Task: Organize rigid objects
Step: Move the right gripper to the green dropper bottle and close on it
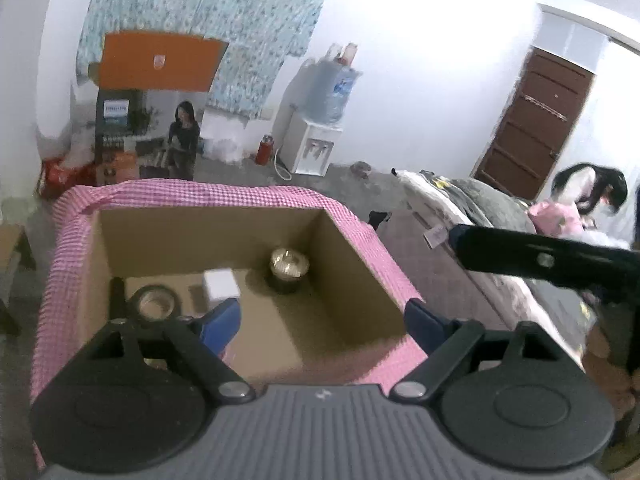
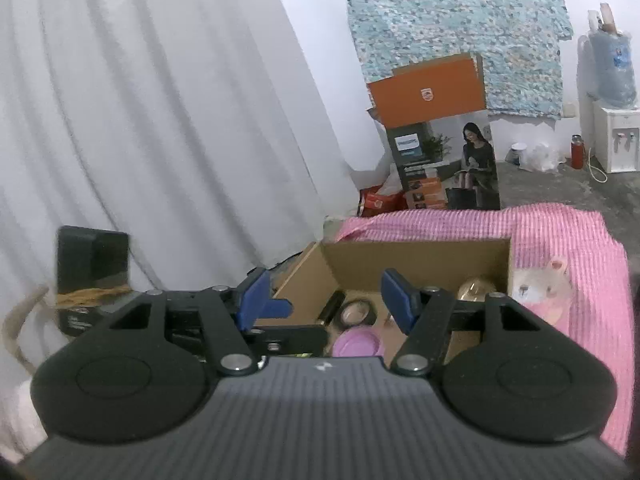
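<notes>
One cardboard box (image 1: 208, 236), open-topped. Inside it: one tape roll (image 1: 154, 302), one white block (image 1: 220, 285), one shiny round container (image 1: 287, 266), one black stick-shaped item (image 1: 117, 296). One purple round item (image 2: 357, 343) at near edge. One pink checked cloth (image 2: 576, 264). One pale animal-shaped figure (image 2: 540, 286) on cloth.

Home bedroom: bed (image 1: 480, 216), water dispenser (image 1: 310, 148), curtain (image 2: 140, 100).
</notes>
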A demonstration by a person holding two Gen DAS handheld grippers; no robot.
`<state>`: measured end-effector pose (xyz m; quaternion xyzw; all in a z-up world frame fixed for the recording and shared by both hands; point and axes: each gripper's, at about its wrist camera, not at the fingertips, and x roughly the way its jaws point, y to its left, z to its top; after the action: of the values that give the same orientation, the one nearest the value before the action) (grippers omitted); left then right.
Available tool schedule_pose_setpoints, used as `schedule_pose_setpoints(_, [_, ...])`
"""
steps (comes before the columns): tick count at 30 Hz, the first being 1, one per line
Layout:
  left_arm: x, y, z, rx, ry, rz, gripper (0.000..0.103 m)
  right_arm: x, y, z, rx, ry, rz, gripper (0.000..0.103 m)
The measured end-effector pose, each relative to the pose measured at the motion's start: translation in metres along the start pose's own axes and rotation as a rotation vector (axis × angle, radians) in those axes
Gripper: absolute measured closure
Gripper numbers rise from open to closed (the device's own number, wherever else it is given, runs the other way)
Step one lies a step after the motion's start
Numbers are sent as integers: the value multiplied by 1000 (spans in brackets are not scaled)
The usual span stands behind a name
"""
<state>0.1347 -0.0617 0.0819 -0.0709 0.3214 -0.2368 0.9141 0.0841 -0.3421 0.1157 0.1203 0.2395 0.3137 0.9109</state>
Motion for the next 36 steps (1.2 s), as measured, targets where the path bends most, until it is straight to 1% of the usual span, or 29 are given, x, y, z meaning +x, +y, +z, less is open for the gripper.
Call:
schedule_pose_setpoints(2, [-14, -4, -26, 38, -17, 15, 13, -2, 12, -22, -15, 8, 3, 42])
schedule_pose_setpoints(3, [-18, -4, -39, 60, -23, 35, 13, 1, 18, -31, -23, 18, 2, 42])
schedule_pose_setpoints(5, [-20, -6, -63, 100, -28, 74, 13, 16, 32, -50, -54, 60, 5, 42])
schedule_pose_setpoints(6, [-18, -6, -75, 114, -28, 94, 13, 24, 38, -58, -68, 81, 4, 43])
schedule_pose_setpoints(8, [-8, -5, -95, 145, -1, 125, 14, 47, 50, -72, -90, 142, 6, 45])
schedule_pose_setpoints(9, [-4, -4, -103, 162, 7, 145, 15, 57, 55, -77, -98, 167, 5, 48])
schedule_pose_setpoints(12, [10, 1, -122, 195, 31, 185, 16, 88, 68, -89, -139, 236, -25, 52])
schedule_pose_setpoints(16, [30, 12, -134, 190, 60, 207, 21, 124, 69, -95, -167, 299, -39, 60])
schedule_pose_setpoints(17, [36, 14, -137, 188, 65, 209, 22, 129, 71, -97, -173, 310, -45, 64])
schedule_pose_setpoints(21, [52, 19, -141, 184, 73, 221, 22, 157, 68, -102, -182, 354, -65, 73])
schedule_pose_setpoints(25, [61, 22, -145, 194, 69, 226, 22, 176, 65, -104, -184, 376, -62, 75])
schedule_pose_setpoints(28, [65, 23, -145, 186, 62, 214, 22, 180, 65, -105, -192, 384, -64, 76])
schedule_pose_setpoints(31, [67, 22, -144, 179, 54, 183, 21, 180, 63, -106, -192, 393, -66, 76])
schedule_pose_setpoints(36, [69, 15, -146, 203, 44, 122, 22, 169, 53, -108, -172, 393, -101, 77])
